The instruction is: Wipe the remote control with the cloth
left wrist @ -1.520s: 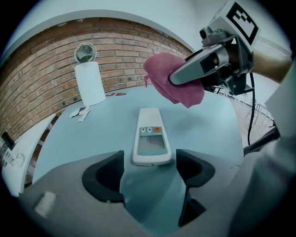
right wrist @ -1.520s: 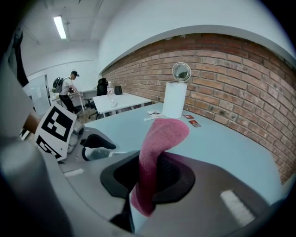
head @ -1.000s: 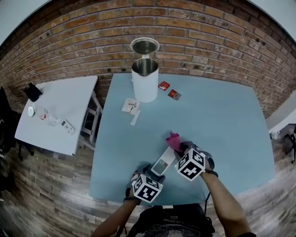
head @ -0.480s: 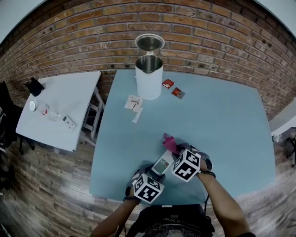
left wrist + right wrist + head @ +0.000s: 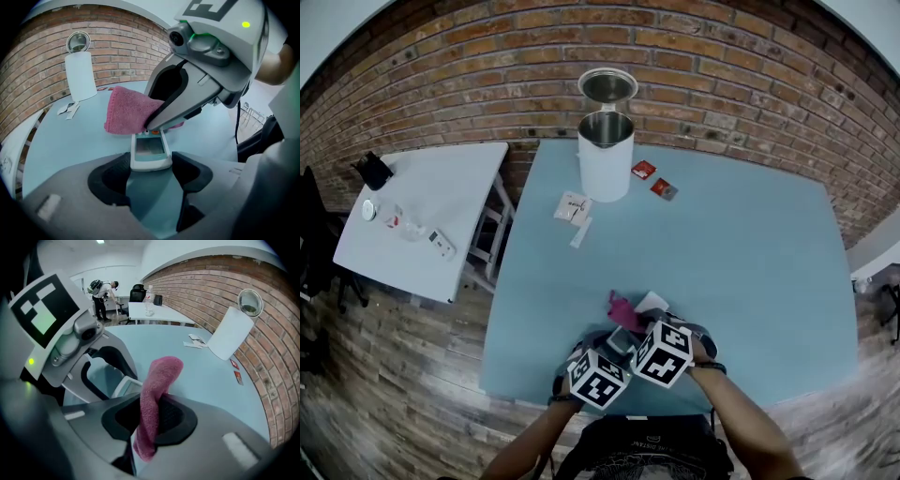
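Here, both grippers meet at the remote control, well apart from the white kettle.
The remote control (image 5: 150, 150) lies on the blue table (image 5: 750, 253) at the edge opposite the white kettle (image 5: 606, 155), its length pointing roughly toward the kettle. The left gripper (image 5: 151, 171) has just been closing its jaws, and its pads now press on both sides of the remote's end farthest from the kettle. The right gripper (image 5: 152, 420) pinches the pink cloth (image 5: 157, 394) tight between its jaws, and the cloth rests on the remote's kettle-side end, covering it.
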`<state>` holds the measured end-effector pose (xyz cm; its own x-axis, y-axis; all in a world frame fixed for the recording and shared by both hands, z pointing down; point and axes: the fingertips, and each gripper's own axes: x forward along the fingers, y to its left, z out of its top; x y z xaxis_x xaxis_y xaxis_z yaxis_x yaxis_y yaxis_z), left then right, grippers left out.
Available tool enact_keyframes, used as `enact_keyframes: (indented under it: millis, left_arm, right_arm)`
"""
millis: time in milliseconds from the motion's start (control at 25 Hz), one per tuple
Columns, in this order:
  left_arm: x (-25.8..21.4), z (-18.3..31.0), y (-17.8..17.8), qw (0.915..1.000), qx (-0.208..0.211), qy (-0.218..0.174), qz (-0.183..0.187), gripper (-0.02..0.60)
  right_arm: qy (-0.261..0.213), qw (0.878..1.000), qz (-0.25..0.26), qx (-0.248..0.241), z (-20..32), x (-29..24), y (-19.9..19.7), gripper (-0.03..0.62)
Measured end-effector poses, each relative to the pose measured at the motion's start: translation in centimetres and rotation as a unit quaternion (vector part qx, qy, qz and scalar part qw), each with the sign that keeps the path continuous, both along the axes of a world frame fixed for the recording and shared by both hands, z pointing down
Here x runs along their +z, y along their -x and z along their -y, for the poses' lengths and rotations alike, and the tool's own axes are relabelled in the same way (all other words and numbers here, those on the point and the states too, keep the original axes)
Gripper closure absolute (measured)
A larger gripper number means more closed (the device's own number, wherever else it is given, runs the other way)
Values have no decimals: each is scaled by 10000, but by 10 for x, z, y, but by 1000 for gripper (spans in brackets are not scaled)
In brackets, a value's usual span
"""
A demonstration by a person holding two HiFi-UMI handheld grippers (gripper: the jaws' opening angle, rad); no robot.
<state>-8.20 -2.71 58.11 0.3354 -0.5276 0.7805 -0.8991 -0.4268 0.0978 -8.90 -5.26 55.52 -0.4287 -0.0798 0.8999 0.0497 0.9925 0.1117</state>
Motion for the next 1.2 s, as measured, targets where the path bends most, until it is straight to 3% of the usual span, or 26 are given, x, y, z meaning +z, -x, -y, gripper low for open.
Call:
enact_keyframes:
  millis: [360,600,760,920,1040,1200]
  left_arm:
    - [1,0,0,10000,-24,-28,16,311]
    - [1,1,2,10000,-33,-66,42,311]
    - [-1,0,-1,10000,-31,-47,-13,311]
    - [0,1,1,10000,-25,-4,-14,311]
    - [0,0,1,10000,-9,59,-23,313]
    - [-2,-2,0,9999,-6,110,0,313]
  right_arm:
    - [238,9997,24,-57,-19,-3,5,520]
    - [975,9950,204,-61,-42,-9,16,521]
    - [1656,9844,541,255,-36,-20,18,522]
    - [1698,9715,1384,910,9,-55,38,522]
    - [1719,9557,1910,1436,38,-70,55,522]
    - [2089,9308,2284,1945,48,-66,75,522]
